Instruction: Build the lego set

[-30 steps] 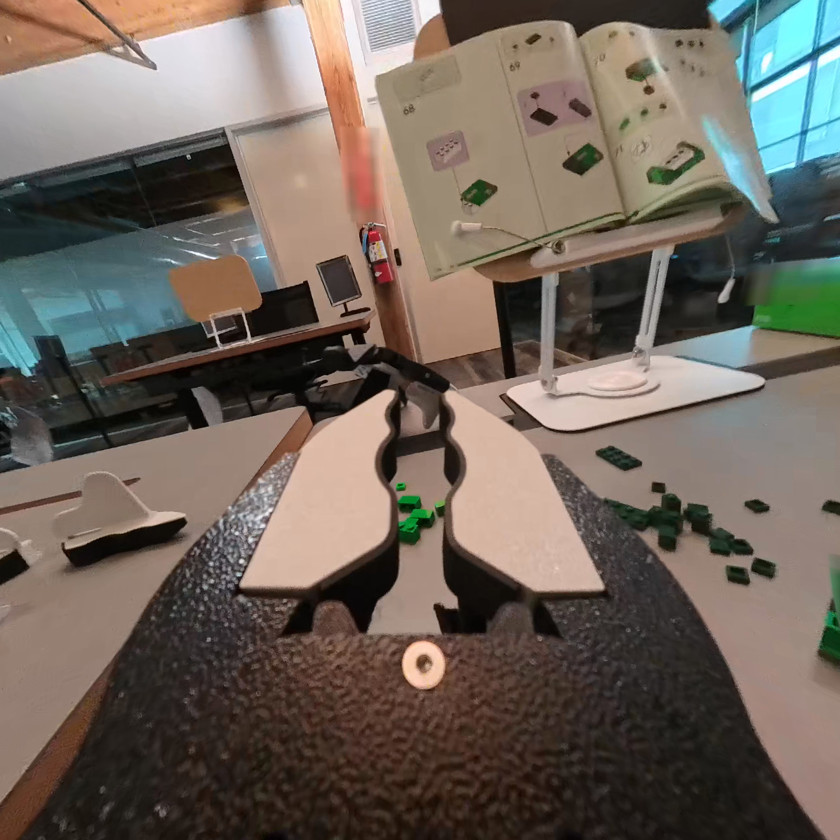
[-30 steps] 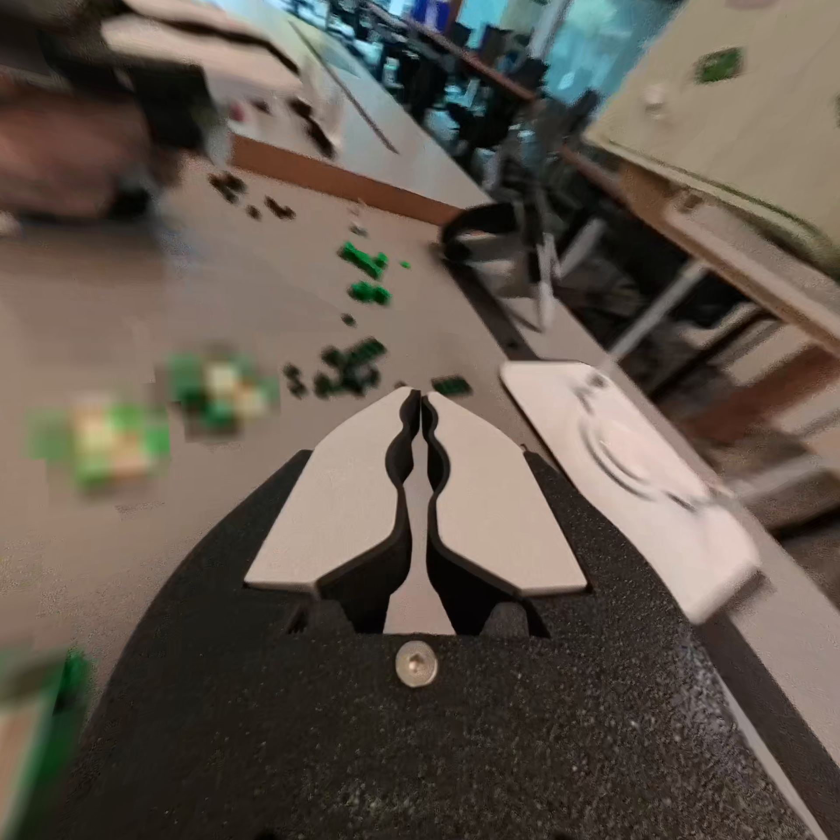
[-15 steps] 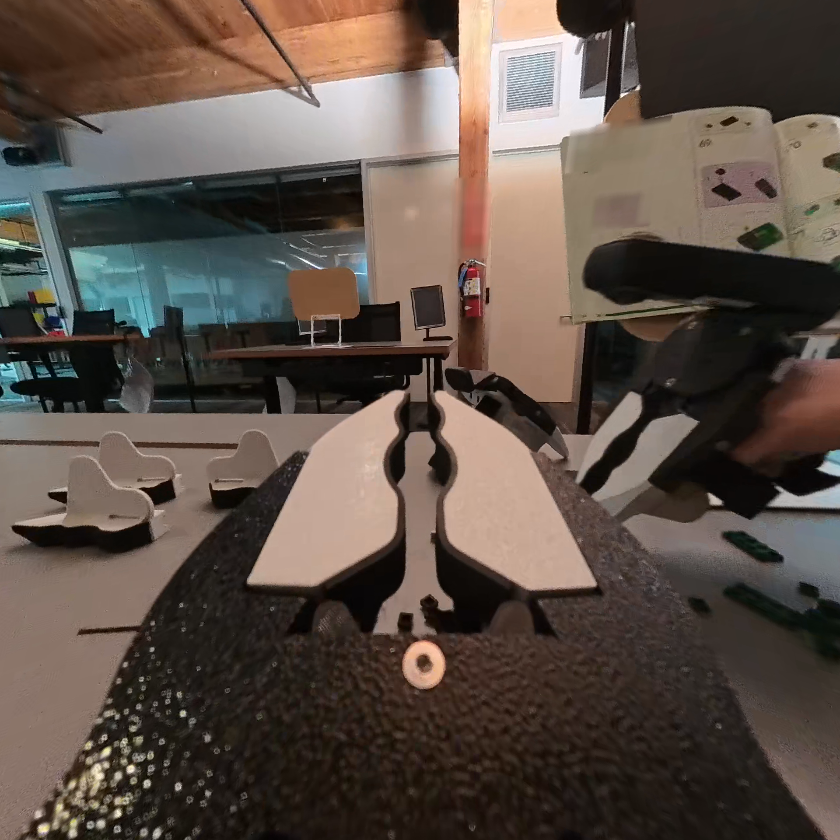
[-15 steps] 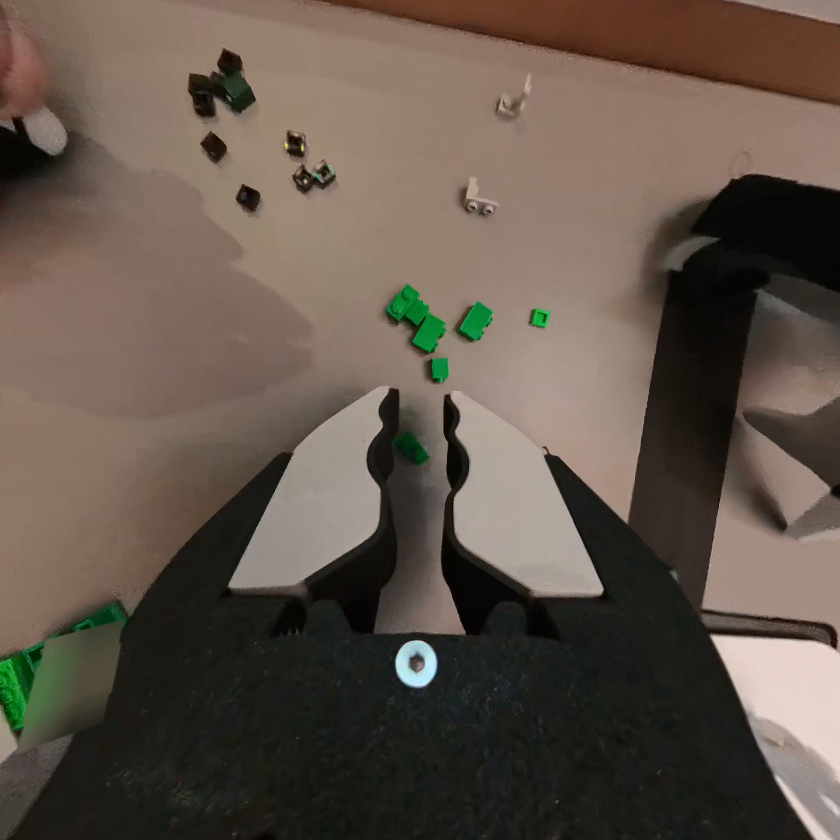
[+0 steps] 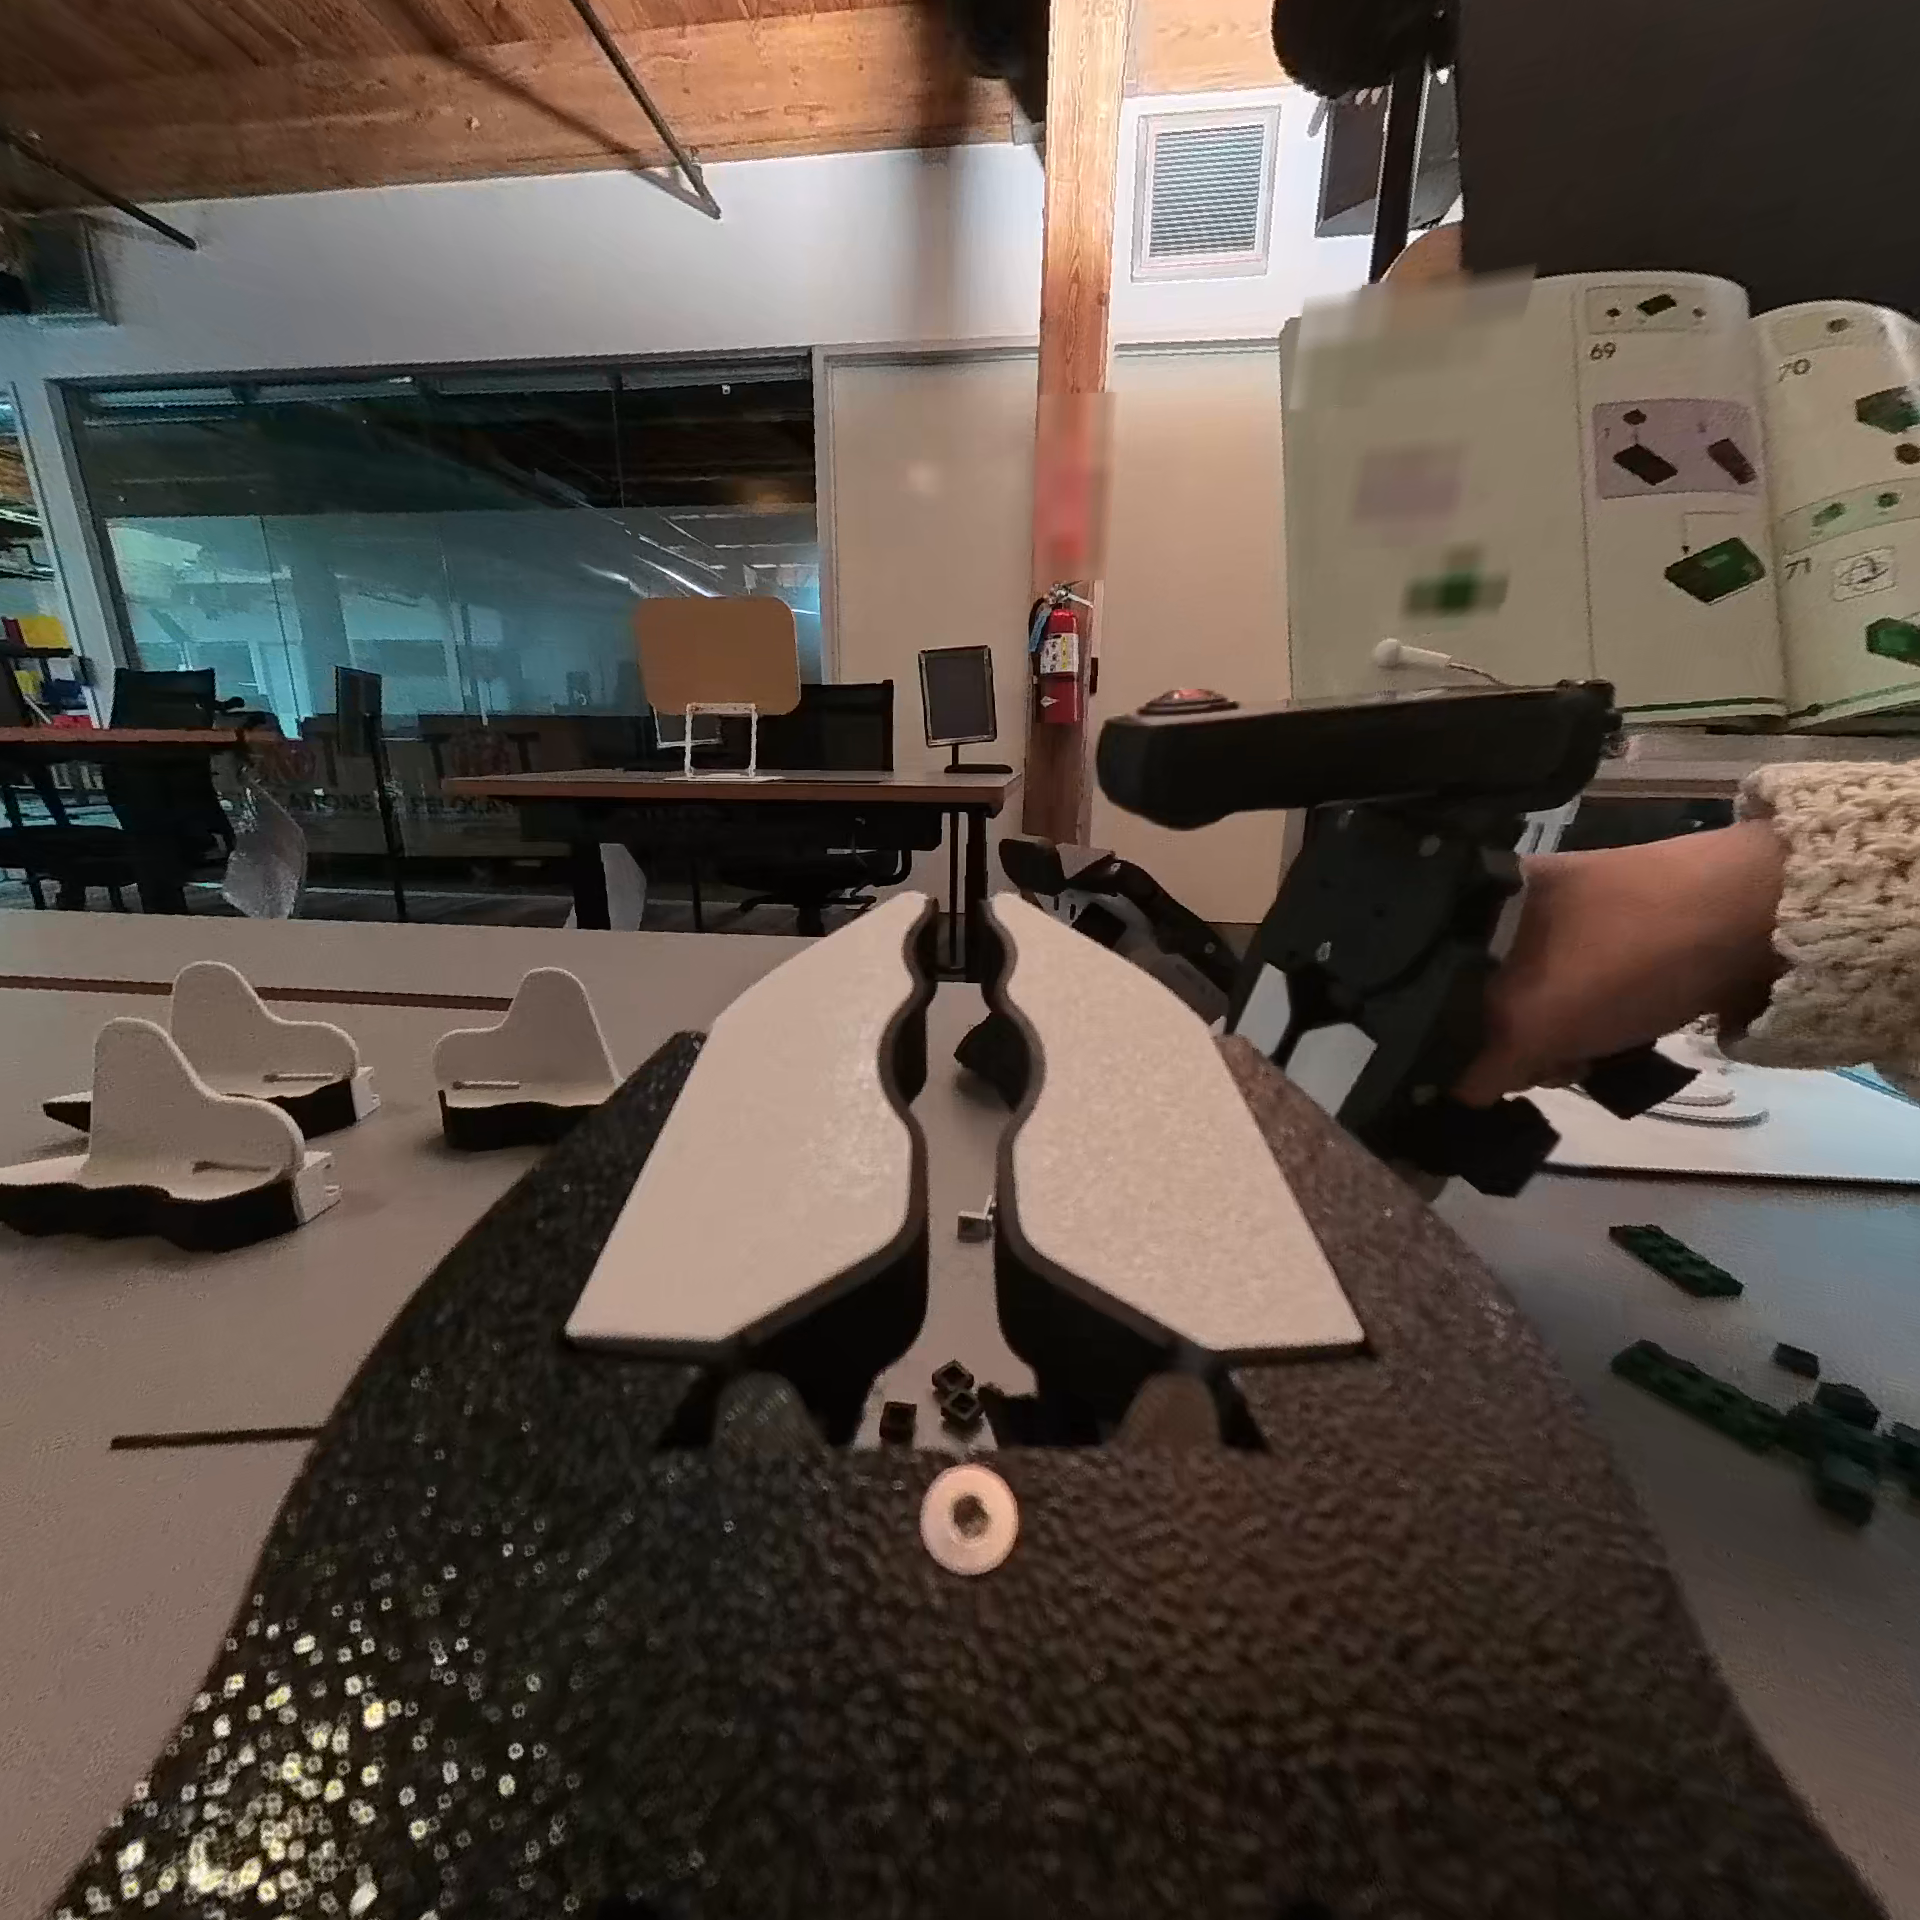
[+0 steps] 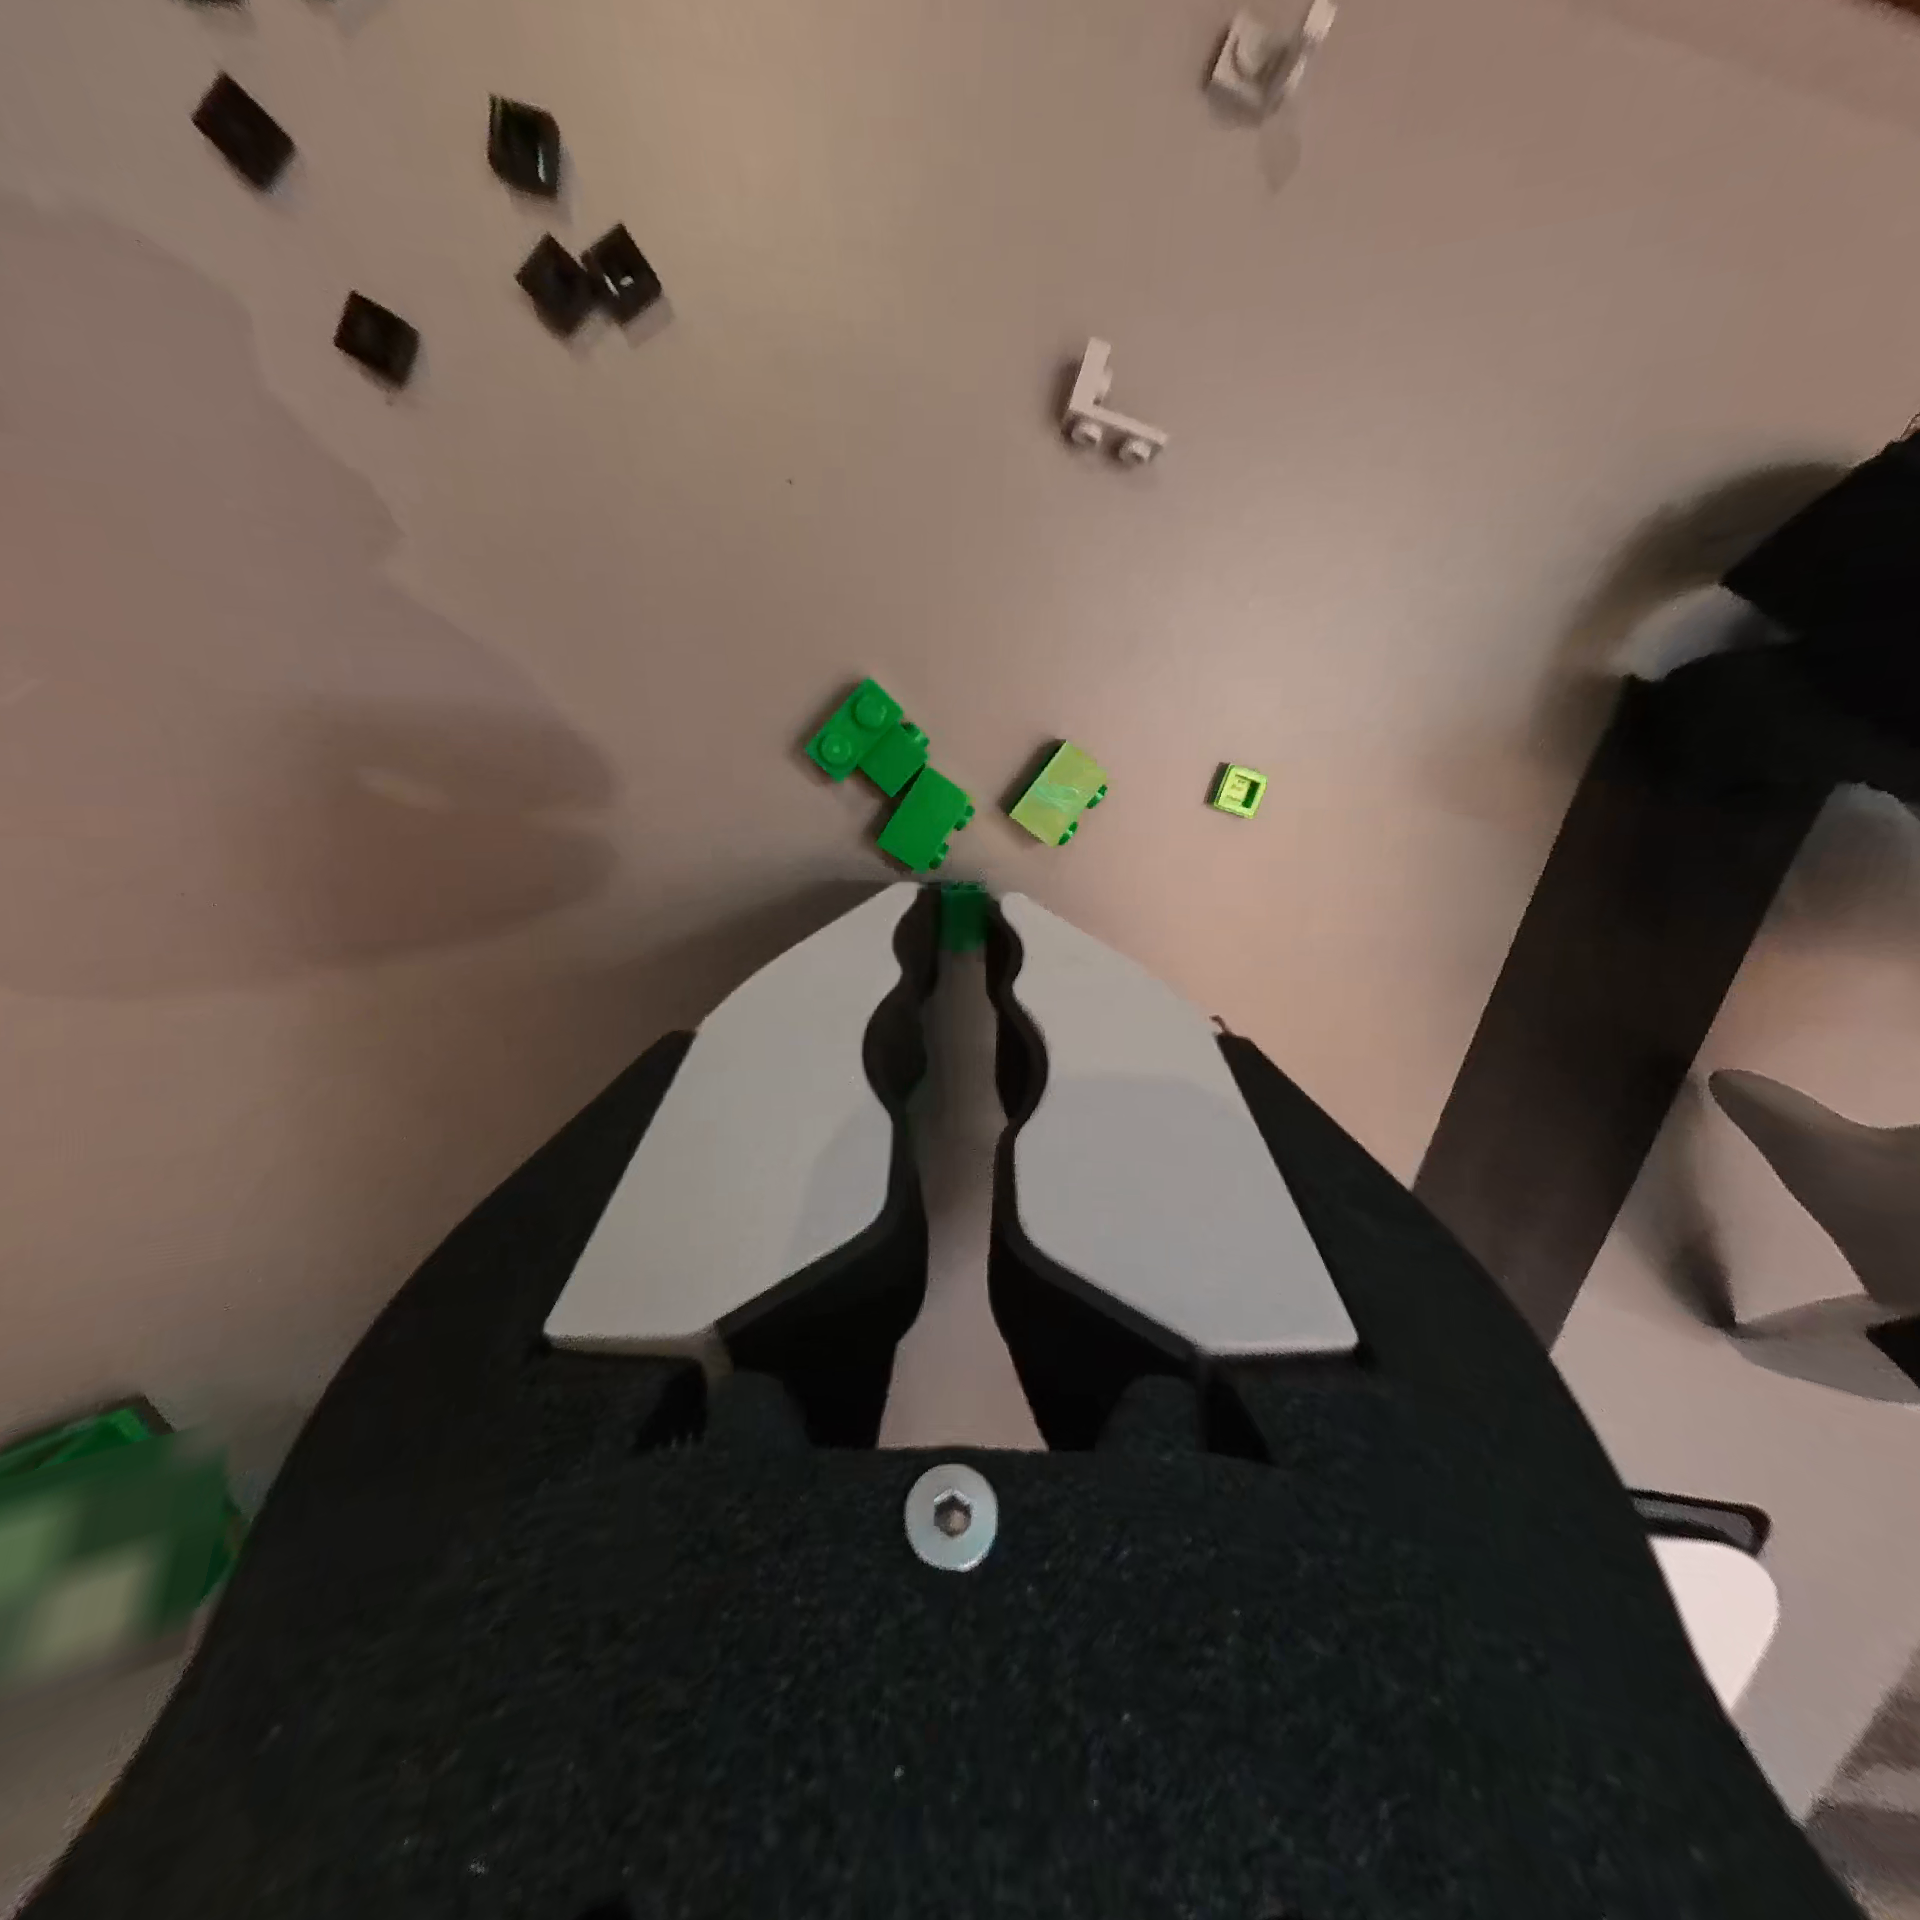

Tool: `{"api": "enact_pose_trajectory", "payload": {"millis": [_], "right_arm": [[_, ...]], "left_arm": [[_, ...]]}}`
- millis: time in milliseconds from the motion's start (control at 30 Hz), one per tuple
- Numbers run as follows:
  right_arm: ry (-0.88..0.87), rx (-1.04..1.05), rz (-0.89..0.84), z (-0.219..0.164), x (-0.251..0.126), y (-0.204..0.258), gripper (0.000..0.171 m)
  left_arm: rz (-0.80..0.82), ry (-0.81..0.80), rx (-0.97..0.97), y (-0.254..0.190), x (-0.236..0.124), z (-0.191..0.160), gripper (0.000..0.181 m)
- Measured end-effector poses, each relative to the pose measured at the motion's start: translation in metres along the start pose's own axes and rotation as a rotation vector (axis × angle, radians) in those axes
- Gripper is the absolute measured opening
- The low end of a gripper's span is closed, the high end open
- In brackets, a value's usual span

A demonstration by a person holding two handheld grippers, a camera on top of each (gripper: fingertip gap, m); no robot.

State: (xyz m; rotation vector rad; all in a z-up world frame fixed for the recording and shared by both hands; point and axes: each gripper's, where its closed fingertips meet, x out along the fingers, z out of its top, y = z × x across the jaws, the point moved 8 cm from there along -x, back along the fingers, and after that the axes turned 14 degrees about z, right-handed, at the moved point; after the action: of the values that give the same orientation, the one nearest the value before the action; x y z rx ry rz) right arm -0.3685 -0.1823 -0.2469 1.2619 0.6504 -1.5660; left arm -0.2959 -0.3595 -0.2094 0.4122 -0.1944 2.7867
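My right gripper (image 6: 961, 902) points straight down at the grey tabletop (image 6: 1299, 582), and its two pale grey fingers (image 6: 790, 1132) are pinched on a small bright green lego brick (image 6: 961, 916), which sits right at the tips with a narrow gap behind it. Just beyond the tips lie more loose pieces: a bright green cluster of joined small bricks (image 6: 888, 764), a lighter green sloped brick (image 6: 1058, 795) beside it, and a tiny square green tile (image 6: 1238, 788) a little farther to the right. Farther off are a pale grey L-shaped bracket piece (image 6: 1107, 410) and a scatter of small black square tiles (image 6: 582, 275), all blurred.

My left gripper (image 5: 961, 920) is held low and level over the table, its pale fingers (image 5: 800, 1132) nearly together with only a slim gap between them and nothing caught there. To its right, a hand (image 5: 1631, 956) in a cream knitted sleeve (image 5: 1849, 914) holds the black body of my right gripper. On the table to the right lie dark green flat lego plates (image 5: 1745, 1403). To the left stand three white spare finger pads on black bases (image 5: 197, 1132). Behind the hand, an open instruction booklet (image 5: 1662, 499) rests on a stand.
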Motion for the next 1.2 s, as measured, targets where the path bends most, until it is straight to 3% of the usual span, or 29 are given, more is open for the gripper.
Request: {"api": "enact_pose_trajectory", "payload": {"millis": [133, 300, 533, 733, 833, 1100, 1200], "right_arm": [[-0.068, -0.099, -0.017, -0.003, -0.008, 0.013, 0.008], [-0.351, -0.293, -0.055, -0.021, -0.043, 0.066, 0.008], [-0.640, -0.298, -0.071, -0.108, -0.064, 0.141, 0.008], [-0.844, -0.277, -0.094, -0.163, -0.060, 0.171, 0.007], [-0.915, -0.300, -0.109, -0.176, -0.056, 0.175, 0.007], [-1.222, -0.361, -0.081, -0.192, -0.058, 0.165, 0.008], [-1.239, -0.399, 0.026, -0.185, -0.051, 0.169, 0.008]], "left_arm": [[-0.036, -0.004, -0.003, -0.004, -0.001, 0.000, 0.006], [-0.239, 0.011, 0.005, -0.026, -0.005, -0.003, 0.000], [-0.555, -0.014, 0.134, -0.072, -0.026, -0.006, 0.003], [-0.901, 0.067, 0.160, -0.119, -0.067, -0.008, 0.014], [-0.908, 0.030, 0.219, -0.126, -0.083, -0.005, 0.011], [-0.866, 0.175, 0.211, -0.134, -0.101, -0.002, 0.011], [-0.901, 0.188, 0.266, -0.140, -0.104, -0.005, 0.014]]}}
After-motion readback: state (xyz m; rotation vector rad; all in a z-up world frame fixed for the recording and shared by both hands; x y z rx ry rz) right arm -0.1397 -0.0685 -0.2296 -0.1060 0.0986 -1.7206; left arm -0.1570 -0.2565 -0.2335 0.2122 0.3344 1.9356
